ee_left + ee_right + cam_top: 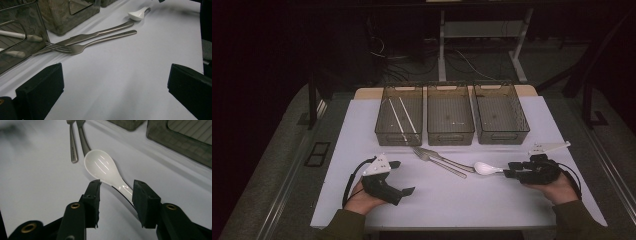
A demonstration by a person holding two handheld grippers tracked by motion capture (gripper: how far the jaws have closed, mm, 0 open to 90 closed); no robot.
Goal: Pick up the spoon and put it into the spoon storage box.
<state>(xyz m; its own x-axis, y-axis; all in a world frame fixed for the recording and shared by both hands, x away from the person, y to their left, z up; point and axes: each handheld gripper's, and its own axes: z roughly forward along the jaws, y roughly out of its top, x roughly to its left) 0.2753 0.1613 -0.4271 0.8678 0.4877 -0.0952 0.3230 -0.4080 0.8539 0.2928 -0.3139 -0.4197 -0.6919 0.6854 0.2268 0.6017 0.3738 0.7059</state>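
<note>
We see the table (362, 150) bearing three bins (450, 116); our left gripper (404, 177) rests with jaws wide apart, while our right gripper (116, 192) straddles the white spoon's (101, 166) handle, jaws apart, seemingly not pressing it, beside a fork (75, 47) and knife (100, 33).

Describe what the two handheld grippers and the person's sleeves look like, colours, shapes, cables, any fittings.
Both tools are black. The left gripper carries a pale grey three-cornered plate and a black cable looping behind it; its jaws are thick rectangular blocks. The right gripper has a similar plate, a trailing black cable, and brass-coloured fittings on its jaw arms in its own view. Both sleeves are dark olive-brown.
</note>
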